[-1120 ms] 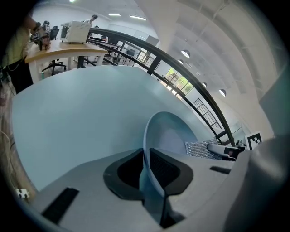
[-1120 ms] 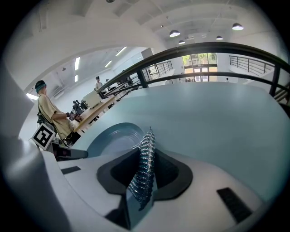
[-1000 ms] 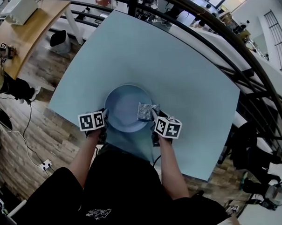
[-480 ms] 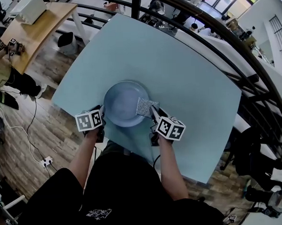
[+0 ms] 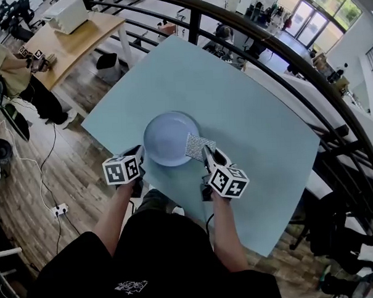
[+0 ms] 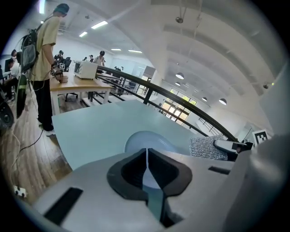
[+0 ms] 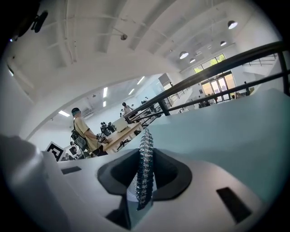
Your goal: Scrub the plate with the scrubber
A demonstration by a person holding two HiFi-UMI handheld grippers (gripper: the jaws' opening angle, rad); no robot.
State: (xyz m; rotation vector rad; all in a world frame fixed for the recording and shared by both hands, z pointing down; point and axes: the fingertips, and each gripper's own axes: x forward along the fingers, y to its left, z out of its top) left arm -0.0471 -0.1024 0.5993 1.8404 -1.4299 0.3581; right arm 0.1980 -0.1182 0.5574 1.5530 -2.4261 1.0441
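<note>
Steel-mesh scrubber (image 5: 199, 145), clamped edge-on in your right tool (image 5: 206, 155), has slid slightly outward and now straddles the plate's (image 5: 167, 139) right rim at frame centre. Probably a rim stroke; centre likely still to do. Left tool (image 5: 139, 155) stays pinched on the lower-left rim. Plate: pale blue, clean-looking, flat on the worktop (image 5: 253, 111).

Legible words, numbers, brands: none.
1. Left marker cube (image 5: 122, 169), on the left gripper (image 5: 138, 156), at 7 o'clock in the head view: black-and-white square code, no letters.
2. Right marker cube (image 5: 228, 180), on the right gripper (image 5: 205, 152), at 5 o'clock: same kind of code.
3. White shirt print (image 5: 131, 285) on the person's black top, at 6 o'clock: too small to read.
</note>
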